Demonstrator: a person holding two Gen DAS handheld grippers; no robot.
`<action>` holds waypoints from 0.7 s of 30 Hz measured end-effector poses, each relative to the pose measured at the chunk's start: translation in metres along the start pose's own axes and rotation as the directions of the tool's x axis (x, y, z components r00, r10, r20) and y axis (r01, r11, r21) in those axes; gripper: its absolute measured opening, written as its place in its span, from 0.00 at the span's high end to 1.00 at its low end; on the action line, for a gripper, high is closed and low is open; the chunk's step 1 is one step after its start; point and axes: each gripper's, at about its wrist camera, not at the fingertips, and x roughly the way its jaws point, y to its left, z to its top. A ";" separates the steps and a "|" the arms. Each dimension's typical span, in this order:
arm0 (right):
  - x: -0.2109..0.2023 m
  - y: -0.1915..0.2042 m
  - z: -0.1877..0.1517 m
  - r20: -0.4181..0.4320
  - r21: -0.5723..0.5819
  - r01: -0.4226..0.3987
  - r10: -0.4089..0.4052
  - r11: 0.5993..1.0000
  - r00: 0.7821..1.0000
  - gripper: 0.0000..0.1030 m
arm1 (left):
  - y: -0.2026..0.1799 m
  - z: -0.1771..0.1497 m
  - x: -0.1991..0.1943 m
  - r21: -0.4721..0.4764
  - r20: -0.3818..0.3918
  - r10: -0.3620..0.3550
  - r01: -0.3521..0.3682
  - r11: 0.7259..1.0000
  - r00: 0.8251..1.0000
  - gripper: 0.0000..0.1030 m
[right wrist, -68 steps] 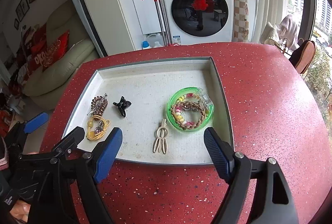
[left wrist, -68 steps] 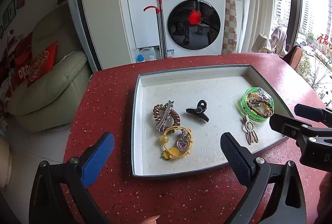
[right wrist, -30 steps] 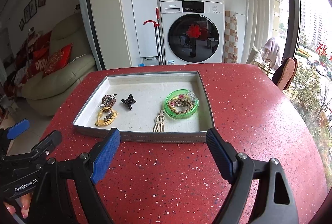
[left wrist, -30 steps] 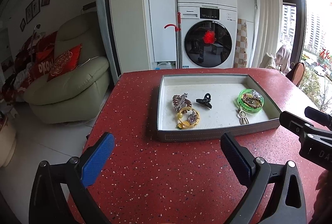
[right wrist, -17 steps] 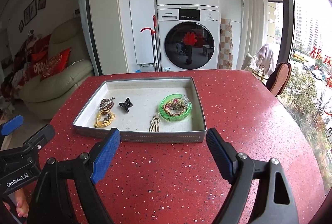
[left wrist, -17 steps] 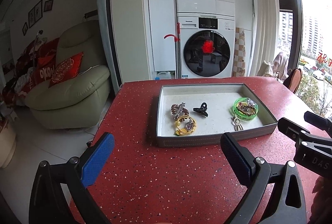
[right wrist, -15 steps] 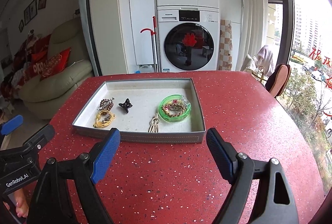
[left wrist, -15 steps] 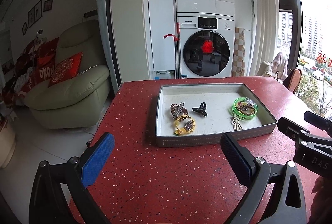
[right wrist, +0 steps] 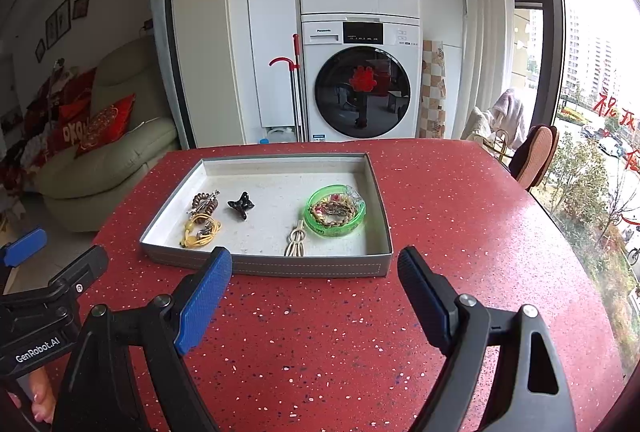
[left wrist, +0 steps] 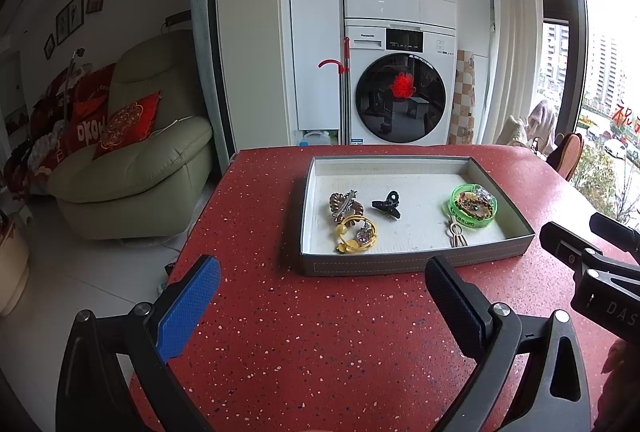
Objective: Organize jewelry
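A grey tray [left wrist: 400, 266] [right wrist: 280, 267] sits on the red speckled table. In it lie a brown spiral hair tie with a silver clip [left wrist: 345, 205] [right wrist: 205, 203], a yellow bracelet [left wrist: 356, 234] [right wrist: 200, 228], a black claw clip [left wrist: 387, 205] [right wrist: 241, 209], a beige hair clip [left wrist: 456, 234] [right wrist: 295, 241] and a green bangle holding beaded bracelets [left wrist: 474, 206] [right wrist: 335, 210]. My left gripper [left wrist: 320, 298] and right gripper [right wrist: 314, 284] are both open and empty, held back from the tray's near wall.
The red table [left wrist: 320, 332] ends at a curved edge on the left and right. Stacked washing machines [right wrist: 360, 80] stand behind it, a green sofa [left wrist: 132, 168] to the left, a chair [right wrist: 534, 154] and window to the right.
Both grippers have drawn back and lifted away from the tray, which now looks smaller and farther. The jewelry in the tray has not moved. Both grippers stay open.
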 end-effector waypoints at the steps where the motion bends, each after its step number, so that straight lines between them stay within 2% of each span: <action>1: 0.000 0.000 0.000 -0.001 0.001 0.000 0.000 1.000 1.000 0.15 | 0.000 -0.001 0.000 -0.001 -0.002 -0.001 0.001 1.000 1.000 0.00; 21: 0.000 0.000 0.001 -0.003 0.000 -0.001 0.001 1.000 1.000 0.15 | 0.001 -0.001 0.000 -0.004 -0.008 -0.003 0.003 1.000 1.000 0.00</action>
